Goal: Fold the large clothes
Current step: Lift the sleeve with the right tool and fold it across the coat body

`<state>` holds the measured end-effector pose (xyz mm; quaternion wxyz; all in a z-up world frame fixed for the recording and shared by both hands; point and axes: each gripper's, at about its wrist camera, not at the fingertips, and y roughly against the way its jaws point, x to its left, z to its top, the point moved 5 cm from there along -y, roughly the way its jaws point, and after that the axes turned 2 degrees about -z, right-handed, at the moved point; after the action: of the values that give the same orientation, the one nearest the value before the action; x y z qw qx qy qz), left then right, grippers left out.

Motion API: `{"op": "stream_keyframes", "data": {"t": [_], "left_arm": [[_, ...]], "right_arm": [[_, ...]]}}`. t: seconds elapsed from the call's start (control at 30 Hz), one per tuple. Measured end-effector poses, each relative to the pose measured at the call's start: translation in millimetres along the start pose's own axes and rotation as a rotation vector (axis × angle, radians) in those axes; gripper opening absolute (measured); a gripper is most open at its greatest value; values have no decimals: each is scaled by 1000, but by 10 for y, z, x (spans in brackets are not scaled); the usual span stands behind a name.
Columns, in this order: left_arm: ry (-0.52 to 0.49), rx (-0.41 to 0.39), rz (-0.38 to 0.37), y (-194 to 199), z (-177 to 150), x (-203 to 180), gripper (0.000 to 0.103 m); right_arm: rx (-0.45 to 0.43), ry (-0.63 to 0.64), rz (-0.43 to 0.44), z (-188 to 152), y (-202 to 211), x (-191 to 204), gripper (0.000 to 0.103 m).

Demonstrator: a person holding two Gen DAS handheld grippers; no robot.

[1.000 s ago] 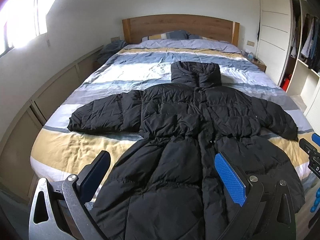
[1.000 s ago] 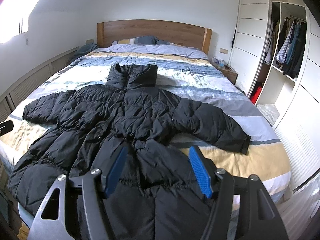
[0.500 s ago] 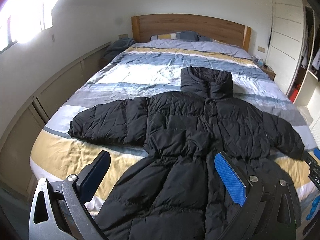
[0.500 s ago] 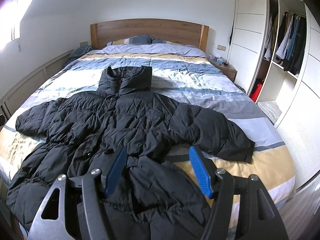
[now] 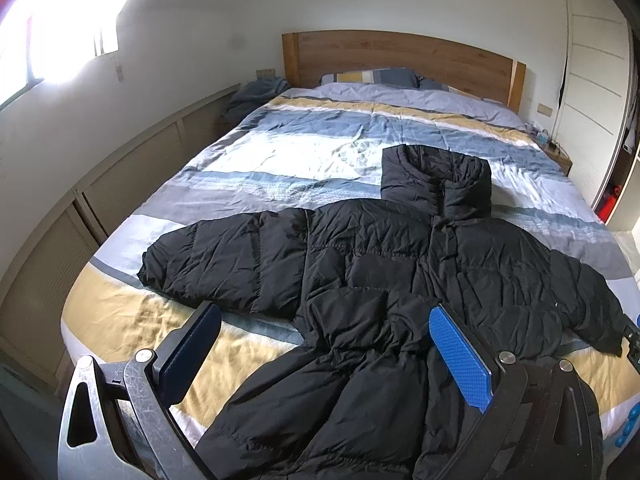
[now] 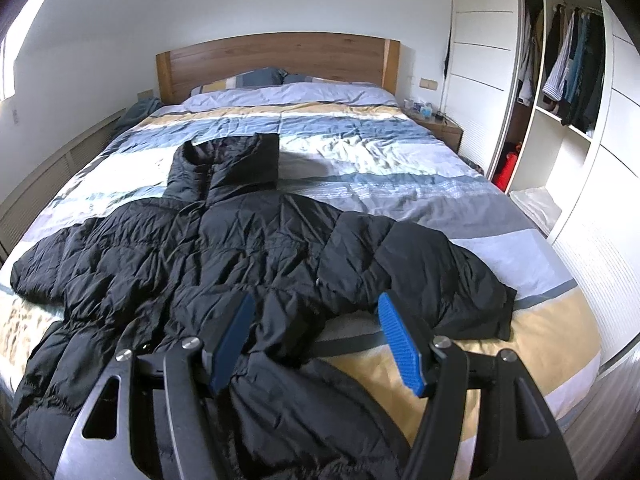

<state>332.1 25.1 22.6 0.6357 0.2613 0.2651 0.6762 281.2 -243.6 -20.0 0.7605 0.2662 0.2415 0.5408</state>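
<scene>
Both of my grippers are wide open and hold nothing. On the left side, my left gripper (image 5: 324, 346) hangs over the bed (image 5: 132, 320), above the waist of the big black coat (image 5: 400, 264). One blue pad (image 5: 458, 360) is over the coat and the dark pad is over the yellow stripe of the blanket beside it.

My coat lies flat on the bed with its front up. Its collar (image 5: 436, 180) points to the wooden headboard (image 5: 400, 56). Its left sleeve (image 5: 224, 260) sticks out to the side.

On the right side, my right gripper (image 6: 316, 342) hangs over the coat too, near where the right sleeve (image 6: 420, 272) joins the body. That sleeve also sticks out, toward the open closet (image 6: 560, 80).

I think the folding has not started. No part of the coat is folded over yet. The sleeves still need to go in, and then the long bottom part needs to fold up toward the collar.
</scene>
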Motion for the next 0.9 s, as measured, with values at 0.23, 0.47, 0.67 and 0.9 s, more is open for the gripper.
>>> {"op": "stream_keyframes", "data": {"t": [0.23, 0.47, 0.67, 0.9], "left_arm": [[-5, 14, 3, -179, 23, -119, 102], [-27, 47, -42, -363, 20, -258, 102], [-29, 108, -79, -561, -26, -350, 102], [-28, 162, -86, -810, -73, -425, 102]], "right_arm": [[8, -23, -6, 67, -232, -115, 63], [83, -141, -10, -26, -700, -433, 63], [190, -337, -24, -326, -1284, -1023, 63], [285, -730, 59, -981, -1811, -1892, 63]]}}
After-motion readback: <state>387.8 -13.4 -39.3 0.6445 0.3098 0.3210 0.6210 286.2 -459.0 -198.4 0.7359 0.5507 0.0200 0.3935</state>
